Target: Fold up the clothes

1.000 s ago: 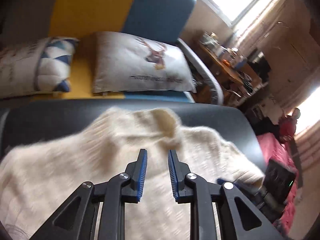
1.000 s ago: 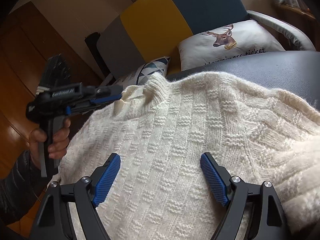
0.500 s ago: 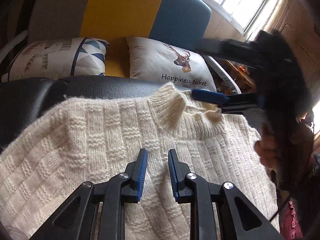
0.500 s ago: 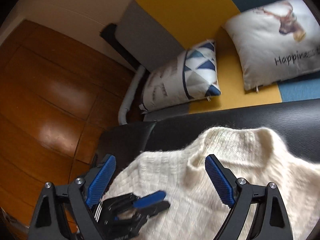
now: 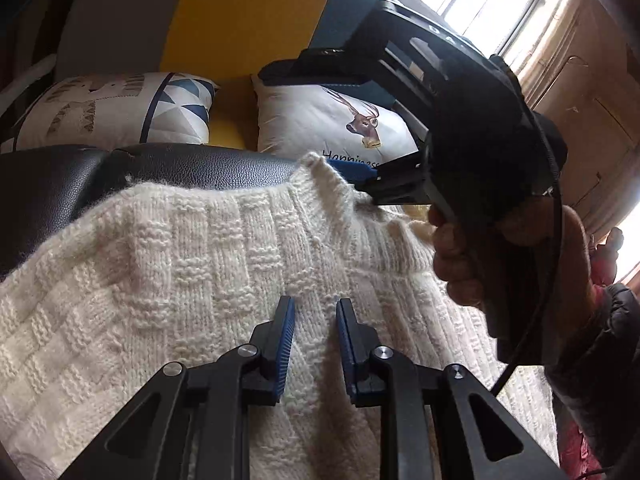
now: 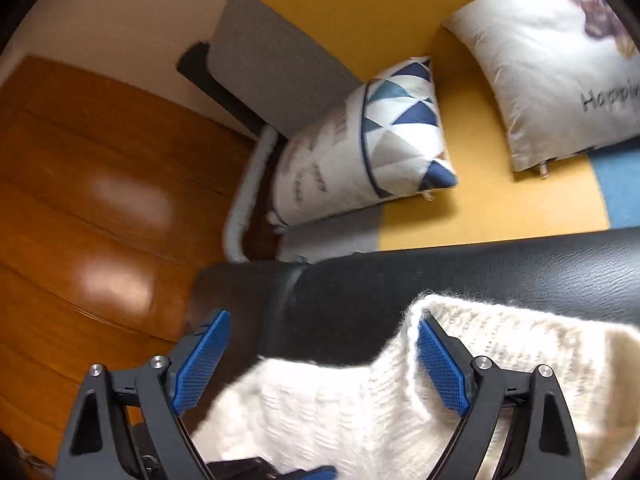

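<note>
Left wrist view: sweater [image 5: 192, 280] lies spread on black cushion [image 5: 180, 168], no fold visible.
Left gripper [image 5: 315, 312]: jaws narrowly apart above the knit, nothing clamped.
Right gripper [image 6: 324, 354]: jaws wide, straddling collar edge, nothing clamped.
Remaining: all folds, by this judgement.

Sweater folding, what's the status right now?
Left hand-held gripper narrow, empty. Right hand-held gripper wide open at the collar. Sweater unfolded on the black seat. Nothing in the way.
</note>
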Demonstrator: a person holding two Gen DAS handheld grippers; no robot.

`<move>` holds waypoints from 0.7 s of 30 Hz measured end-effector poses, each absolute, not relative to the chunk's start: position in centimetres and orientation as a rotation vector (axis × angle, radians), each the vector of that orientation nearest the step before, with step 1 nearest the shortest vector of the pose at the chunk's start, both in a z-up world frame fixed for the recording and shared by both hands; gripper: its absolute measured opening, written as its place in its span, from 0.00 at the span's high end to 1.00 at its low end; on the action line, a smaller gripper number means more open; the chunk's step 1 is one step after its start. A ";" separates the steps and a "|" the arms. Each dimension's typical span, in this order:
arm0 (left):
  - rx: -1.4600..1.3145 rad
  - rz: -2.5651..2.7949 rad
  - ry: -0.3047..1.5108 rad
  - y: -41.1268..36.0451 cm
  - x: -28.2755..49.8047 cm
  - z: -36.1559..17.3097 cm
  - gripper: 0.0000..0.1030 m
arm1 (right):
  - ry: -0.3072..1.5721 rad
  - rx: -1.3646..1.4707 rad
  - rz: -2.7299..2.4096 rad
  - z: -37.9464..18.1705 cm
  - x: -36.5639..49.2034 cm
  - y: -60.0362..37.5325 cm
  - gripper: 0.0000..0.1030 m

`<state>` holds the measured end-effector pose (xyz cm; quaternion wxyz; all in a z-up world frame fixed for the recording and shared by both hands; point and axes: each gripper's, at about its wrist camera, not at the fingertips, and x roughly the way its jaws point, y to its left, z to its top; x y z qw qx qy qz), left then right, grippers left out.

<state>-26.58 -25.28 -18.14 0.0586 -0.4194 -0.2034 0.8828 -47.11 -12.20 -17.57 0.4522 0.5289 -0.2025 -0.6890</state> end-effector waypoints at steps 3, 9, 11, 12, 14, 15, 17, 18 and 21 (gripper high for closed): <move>-1.279 2.662 -0.646 -25.6 -26.7 -18.0 0.80 | -0.476 1.293 -1.729 -16.4 -46.6 -11.2 0.11; -1.267 2.654 -0.665 -25.2 -28.0 -16.1 0.80 | -0.438 1.252 -1.737 -14.5 -43.7 -6.2 0.08; -1.264 2.669 -0.607 -24.4 -29.2 -15.6 0.80 | -0.435 1.269 -1.744 -14.7 -42.9 -4.8 0.07; -1.270 2.674 -0.580 -24.1 -29.9 -15.4 0.80 | -0.434 1.278 -1.747 -14.8 -42.5 -4.0 0.07; -1.309 2.690 -0.529 -23.7 -31.5 -15.6 0.79 | -0.437 1.305 -1.759 -15.4 -42.1 -2.8 0.07; -1.335 2.710 -0.503 -23.7 -32.3 -15.8 0.79 | -0.441 1.324 -1.768 -15.8 -42.2 -2.4 0.07; -1.395 2.735 -0.487 -24.2 -33.5 -16.8 0.81 | -0.430 1.372 -1.822 -17.0 -42.7 -1.7 0.07; -1.403 2.742 -0.501 -24.6 -33.8 -17.1 0.83 | -0.434 1.374 -1.836 -17.5 -42.9 -1.2 0.07; -1.401 2.746 -0.555 -25.1 -33.7 -17.3 0.83 | -0.461 1.344 -1.853 -18.2 -43.1 -0.3 0.08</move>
